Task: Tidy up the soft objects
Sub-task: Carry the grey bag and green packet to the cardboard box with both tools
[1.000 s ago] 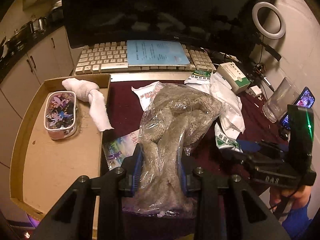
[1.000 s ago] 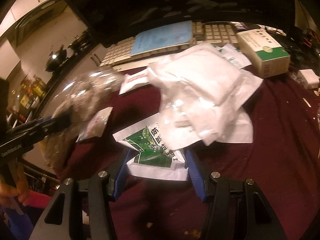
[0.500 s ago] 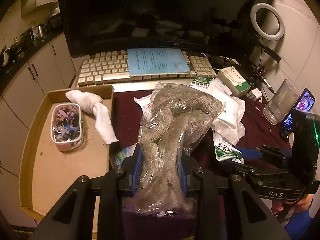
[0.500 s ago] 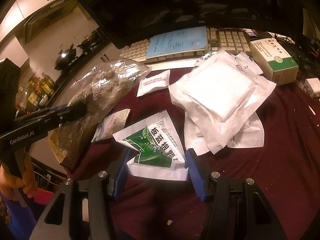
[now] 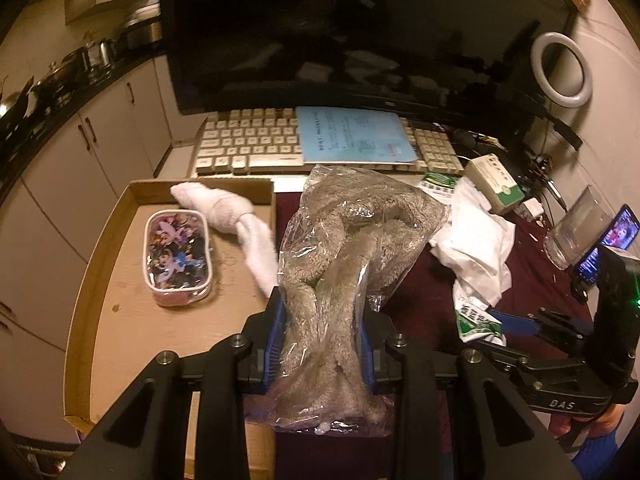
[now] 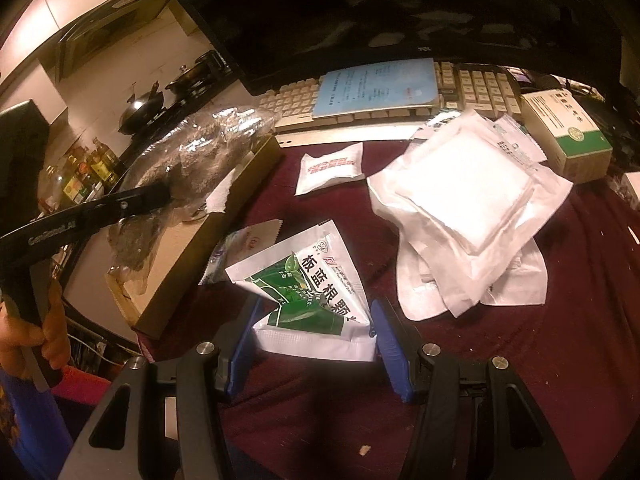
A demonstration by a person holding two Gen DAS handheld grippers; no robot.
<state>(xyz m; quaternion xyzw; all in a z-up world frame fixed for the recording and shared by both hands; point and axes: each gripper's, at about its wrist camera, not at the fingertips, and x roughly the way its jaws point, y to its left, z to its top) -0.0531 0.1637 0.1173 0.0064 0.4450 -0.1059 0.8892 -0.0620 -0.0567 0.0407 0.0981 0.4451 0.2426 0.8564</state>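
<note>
big dark monitor (image 5: 360,32) fills the back, with a beige keyboard (image 5: 248,148) under it and a blue booklet (image 5: 354,136) lying across the keys. the tabletop (image 6: 540,360) has a maroon cover, pretty crumby.

on the left edge sits a shallow cardboard tray (image 5: 100,240). inside it: a white rolled cloth (image 5: 224,208) at the far end, its tail draped toward the right wall, and a clear pouch (image 5: 178,256) with cartoon prints just beside it.

left tongs (image 5: 322,340) are clamped on a clear bag of grey fluffy stuff (image 5: 352,248), squeezed at its lower part, the top fanning out forward. from the right wrist view the bag (image 6: 192,168) hangs over the tray's near wall, so it's above the tray edge, not lying in it.

right of that, a pile of white packets (image 6: 468,216) stacked loosely on the cover, a green-and-white box (image 6: 568,136) behind them near the keyboard, and a small red-print white sachet (image 6: 332,168) lying alone between the pile and the tray.

right tongs (image 6: 316,332) are closed on a green-and-white sachet (image 6: 308,296) with chinese lettering, gripping its near corners, the pack tilted up. a smaller pale sachet (image 6: 240,248) lies flat just behind it.

far right in the left view: ring light (image 5: 562,68), a clear cup (image 5: 576,232) and a lit phone (image 5: 612,244).
</note>
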